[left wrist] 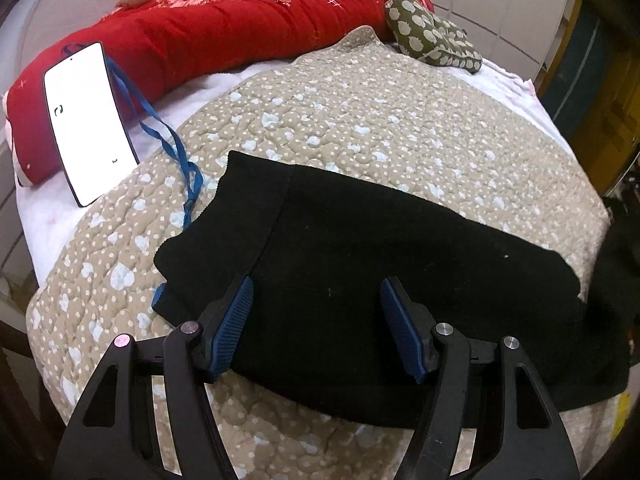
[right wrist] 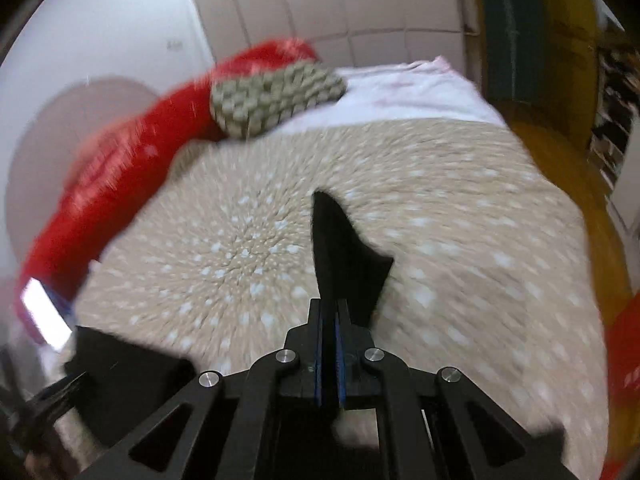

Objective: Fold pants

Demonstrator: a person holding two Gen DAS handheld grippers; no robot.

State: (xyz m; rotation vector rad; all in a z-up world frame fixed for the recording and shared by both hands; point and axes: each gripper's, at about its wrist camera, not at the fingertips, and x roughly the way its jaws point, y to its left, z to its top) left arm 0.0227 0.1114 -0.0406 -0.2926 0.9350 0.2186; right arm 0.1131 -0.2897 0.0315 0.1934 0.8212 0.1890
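Note:
Black pants (left wrist: 380,272) lie partly folded on a beige dotted quilt (left wrist: 360,112). My left gripper (left wrist: 316,300) is open, its blue pads just above the near part of the pants, holding nothing. In the right wrist view my right gripper (right wrist: 330,308) is shut on a black edge of the pants (right wrist: 340,248), which sticks up past the fingers above the quilt (right wrist: 240,248). More black cloth (right wrist: 120,368) lies at the lower left. That view is motion-blurred.
A red pillow (left wrist: 208,28) lies along the far left of the bed, with a phone (left wrist: 88,120) and its blue strap (left wrist: 168,136) leaning on it. A green patterned cushion (left wrist: 432,32) sits at the far side. A yellow floor (right wrist: 560,152) lies to the right.

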